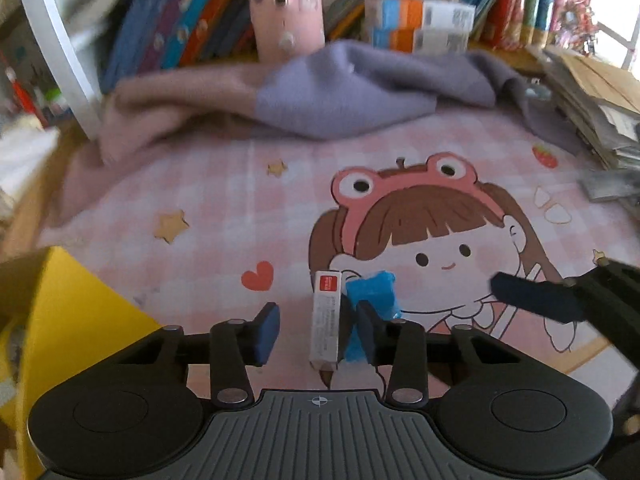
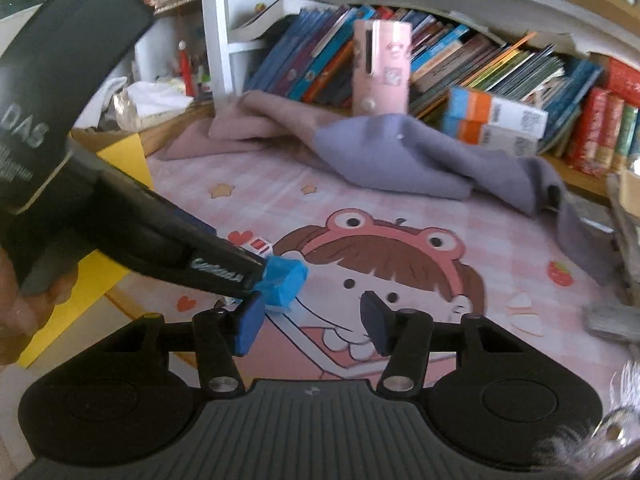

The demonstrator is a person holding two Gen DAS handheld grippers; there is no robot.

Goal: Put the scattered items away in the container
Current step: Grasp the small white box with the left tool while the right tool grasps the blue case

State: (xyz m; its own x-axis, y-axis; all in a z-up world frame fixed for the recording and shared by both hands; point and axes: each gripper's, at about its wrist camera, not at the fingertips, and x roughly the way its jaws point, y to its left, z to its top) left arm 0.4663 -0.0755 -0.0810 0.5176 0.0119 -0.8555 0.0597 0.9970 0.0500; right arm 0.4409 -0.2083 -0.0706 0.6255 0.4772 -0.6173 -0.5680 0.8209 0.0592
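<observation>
1. Pink checked mat (image 1: 224, 184) with a cartoon girl in a frog hat covers the counter.
2. On it lie a small white box with a red label (image 1: 326, 320) and, touching its right side, a blue wrapped block (image 1: 378, 288).
3. Left tool (image 1: 316, 328) points down over the two; its jaws stand narrow, with the white box and part of the blue block between them. The right finger touches the blue block; the left pad is clear of the box.
4. Right tool (image 2: 314, 322) is partly open and holds nothing. Its left pad sits just beside the blue block.
5. Yellow container (image 1: 80, 312) shows at the left edge, near the left tool.
6. Behind the mat lie a pink and purple cloth (image 1: 320, 96), a pink bottle (image 1: 286, 8) and rows of books (image 2: 500, 68).
</observation>
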